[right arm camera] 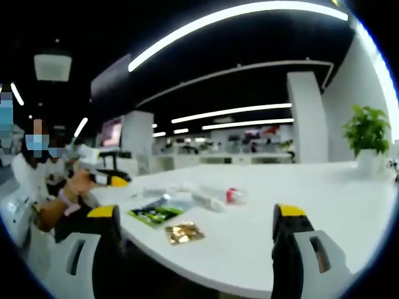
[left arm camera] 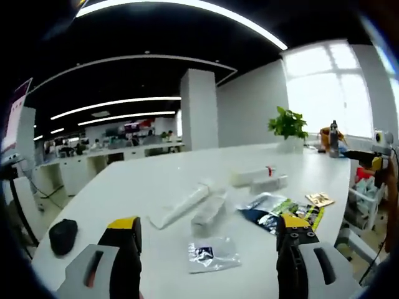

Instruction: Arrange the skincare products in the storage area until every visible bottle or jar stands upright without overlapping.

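Left gripper: jaws wide apart, empty, above white desk. Clear sachet between them; white tubes lying flat just beyond; boxed product farther back. Right gripper: jaws wide, empty; gold packet and green sachet near desk edge.

Background clutter, office scene
Potted plant at tabletop far edge; black mouse-like object near left; gold foil sachet beside green packet.
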{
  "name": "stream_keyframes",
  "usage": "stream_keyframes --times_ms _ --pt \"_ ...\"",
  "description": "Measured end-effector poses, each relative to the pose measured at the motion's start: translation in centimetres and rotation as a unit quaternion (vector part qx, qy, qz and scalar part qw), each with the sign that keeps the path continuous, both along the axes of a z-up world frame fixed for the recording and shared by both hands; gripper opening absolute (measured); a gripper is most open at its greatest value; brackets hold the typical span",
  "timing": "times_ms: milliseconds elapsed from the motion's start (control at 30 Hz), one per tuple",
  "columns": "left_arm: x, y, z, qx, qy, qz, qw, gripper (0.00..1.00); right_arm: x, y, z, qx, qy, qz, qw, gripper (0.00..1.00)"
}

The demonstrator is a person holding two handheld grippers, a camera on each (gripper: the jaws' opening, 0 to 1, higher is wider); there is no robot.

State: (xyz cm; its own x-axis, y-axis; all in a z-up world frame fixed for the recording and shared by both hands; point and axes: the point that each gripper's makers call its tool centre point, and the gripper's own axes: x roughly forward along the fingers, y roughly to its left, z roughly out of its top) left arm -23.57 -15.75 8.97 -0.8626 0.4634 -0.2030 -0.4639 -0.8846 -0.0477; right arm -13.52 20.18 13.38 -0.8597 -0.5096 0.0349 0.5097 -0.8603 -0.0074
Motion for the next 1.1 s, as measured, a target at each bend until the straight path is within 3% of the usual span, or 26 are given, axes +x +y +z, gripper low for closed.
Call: stream_keyframes --times_ms 233,400,633,867,1100 --pt "-1.0 0.5 -0.2 0.0 -0.007 -0.007 1.0 0.94 0.1 0.2 0.0 -0.003 0.001 -0.002 1.0 1.0" --pt "-1.7 0.5 -0.3 0.026 -0.018 -0.012 0.9994 0.95 0.0 0.1 -0.1 -0.003 -0.001 0.0 1.0 1.0" --pt "-2.6 0.2 -0.9 0.021 -0.013 0.0 0.9997 0.96 -0.3 -0.1 -0.5 -0.005 -0.007 0.003 1.0 1.0" --pt "-3.7 0.4 -1.3 0.027 -0.013 -0.013 0.9995 0.96 -0.3 -0.3 -1.1 -0.007 -0.013 0.005 0.9999 1.0" --pt "-5.0 0.6 -1.5 0.036 -0.021 -0.021 0.9989 0.82 -0.3 -0.3 -1.0 -0.008 -0.011 0.004 0.9999 1.0"
